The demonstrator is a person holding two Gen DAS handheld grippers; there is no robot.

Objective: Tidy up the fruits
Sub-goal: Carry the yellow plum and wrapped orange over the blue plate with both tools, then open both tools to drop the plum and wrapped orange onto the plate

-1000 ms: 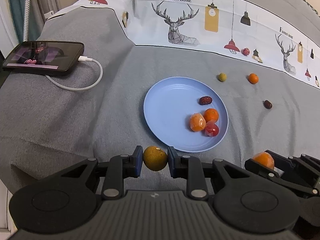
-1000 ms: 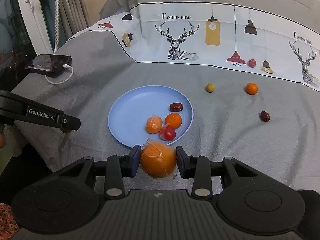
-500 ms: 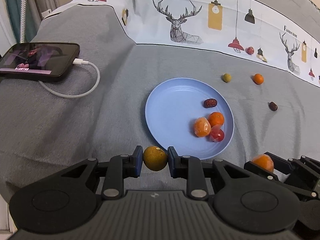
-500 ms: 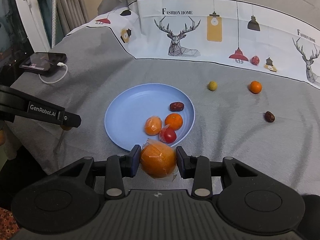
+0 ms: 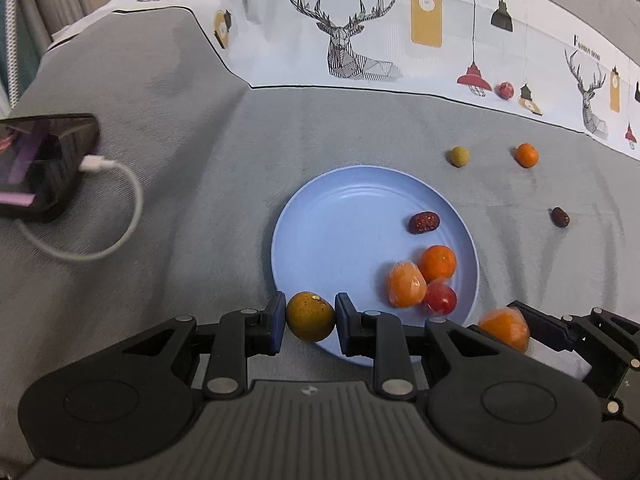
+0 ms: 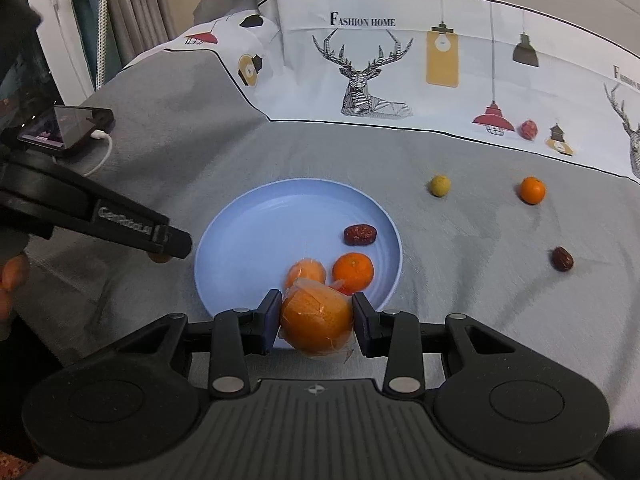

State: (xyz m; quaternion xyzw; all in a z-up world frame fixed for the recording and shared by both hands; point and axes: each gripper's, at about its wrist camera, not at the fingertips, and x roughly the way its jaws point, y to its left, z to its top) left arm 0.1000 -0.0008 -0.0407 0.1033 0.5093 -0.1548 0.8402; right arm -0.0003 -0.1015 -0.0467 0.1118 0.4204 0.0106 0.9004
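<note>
Your left gripper is clamped on a brownish-yellow fruit at the blue plate rim on the bed, your right gripper pinches a wrapped orange, and only the right view shows your fingers.

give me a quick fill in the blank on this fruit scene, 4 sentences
1. The left gripper is shut on a small ____-coloured round fruit.
2. The wrapped orange is held by the ____ gripper.
3. The blue plate already holds ____ fruits.
4. A white cable is plugged into the ____.

Missing words: olive; right; four; phone
</note>
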